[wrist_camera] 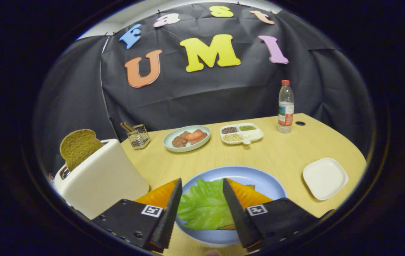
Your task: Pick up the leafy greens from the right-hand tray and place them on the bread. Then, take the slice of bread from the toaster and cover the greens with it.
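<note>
The tool (pixel 201 209) hangs over the near edge of the counter (pixel 280 153) with its fingers spread wide and nothing between them. Directly below the gap sits the blue plate (pixel 259 177), and on it the leafy greens (pixel 204 206) lie flat across a slice of bread (pixel 229 226), of which only a brown edge shows at the near right of the leaf. The first half of the task therefore appears complete; the covering slice remains to be fetched.

Hazards from this position:

- The leaf lies loose. A low sweep of either finger across the plate could drag it off the bread.
- The toaster (pixel 99 177) stands at near left, just beside the plate. The bread slice in the toaster (pixel 78 145) projects from the slot, upright and slightly tilted. A grip placed too low could strike the toaster housing; a grip placed too near the top edge could crumble or drop the slice.
- Excess closing force is likely to crack the toast.
- An off-centre release could leave the greens exposed or push them aside.

At near right sits a white square tray (pixel 325 177), bare of contents. Farther back stand a utensil holder (pixel 137 137), a plate of meat (pixel 187 138), a divided dish (pixel 242 133) and a water bottle (pixel 286 106), all well apart from the travel path.
</note>
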Demonstrator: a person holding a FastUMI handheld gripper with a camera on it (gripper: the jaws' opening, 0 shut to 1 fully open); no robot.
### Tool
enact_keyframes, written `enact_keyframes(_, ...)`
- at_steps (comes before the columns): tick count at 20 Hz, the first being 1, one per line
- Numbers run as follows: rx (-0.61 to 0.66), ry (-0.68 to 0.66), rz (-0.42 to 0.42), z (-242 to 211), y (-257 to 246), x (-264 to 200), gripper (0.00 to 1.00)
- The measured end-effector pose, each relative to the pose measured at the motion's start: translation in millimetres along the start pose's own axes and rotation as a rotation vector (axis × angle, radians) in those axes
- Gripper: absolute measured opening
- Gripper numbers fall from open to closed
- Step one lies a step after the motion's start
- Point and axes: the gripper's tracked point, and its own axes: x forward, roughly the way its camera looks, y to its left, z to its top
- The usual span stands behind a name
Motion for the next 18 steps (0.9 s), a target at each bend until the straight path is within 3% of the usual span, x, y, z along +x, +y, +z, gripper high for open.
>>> enact_keyframes(4, -0.036, -0.13, -0.036, 39, 11, -39, 0.95)
enact_keyframes(11, -0.054, -0.231, 0.053, 91, 101, -98, 0.96)
enact_keyframes(18, -0.074, -0.178, 0.064, 79, 185, -86, 0.96)
